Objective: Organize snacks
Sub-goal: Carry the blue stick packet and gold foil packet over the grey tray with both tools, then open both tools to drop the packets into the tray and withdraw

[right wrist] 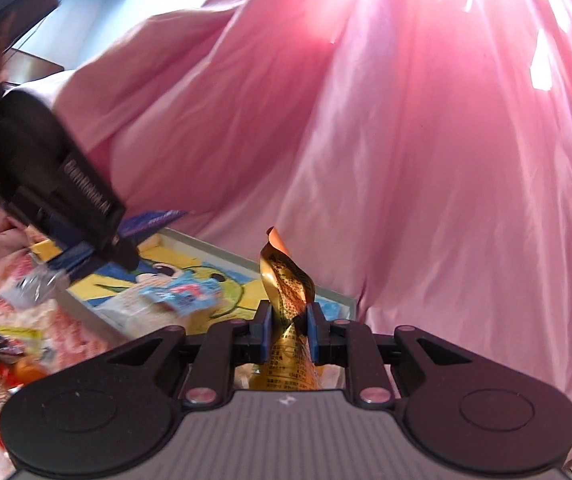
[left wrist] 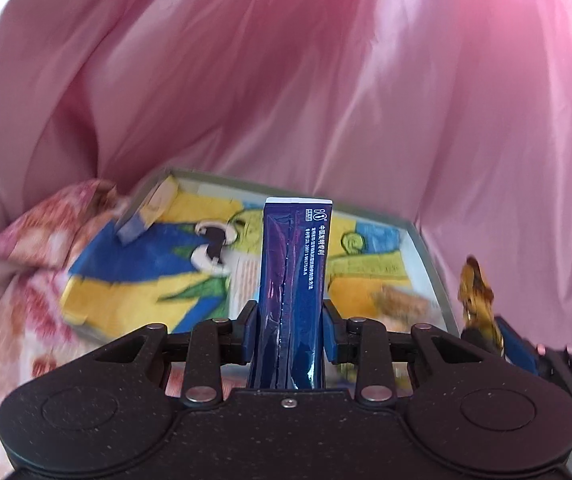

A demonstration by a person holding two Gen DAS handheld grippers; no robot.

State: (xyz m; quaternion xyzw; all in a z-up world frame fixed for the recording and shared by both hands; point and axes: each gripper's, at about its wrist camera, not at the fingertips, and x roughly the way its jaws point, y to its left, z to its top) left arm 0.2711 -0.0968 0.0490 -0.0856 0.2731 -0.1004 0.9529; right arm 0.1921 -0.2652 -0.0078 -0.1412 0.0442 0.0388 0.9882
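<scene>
Left gripper [left wrist: 290, 330] right up front in its own view, jaws clamped on a dark blue packet [left wrist: 292, 280] that stands upright through the centre of the frame, white print running down its side. Over at the lower right edge, the right gripper [right wrist: 290, 334] pokes in, carrying its prize. In the right wrist view the jaws are squeezed tight on a gold wrapper [right wrist: 288, 292], twisted and crinkled, its top curling above the fingertips.

Beyond both packets sits the grey-rimmed tray [left wrist: 430, 252], its floor a bright blue, yellow and green cartoon picture. A blurred small box [left wrist: 146, 216] leans at the tray's upper left corner. From the right wrist, a light blue and white snack bag [right wrist: 182, 296] lies inside the tray, centre-left. Lower left of that view, loose snacks [right wrist: 2, 356] in red, orange and yellow wrappers are scattered on the floral bedding [left wrist: 26, 280]. Behind it all, filling the upper frame, a pink curtain [left wrist: 326, 80] glows with backlight.
</scene>
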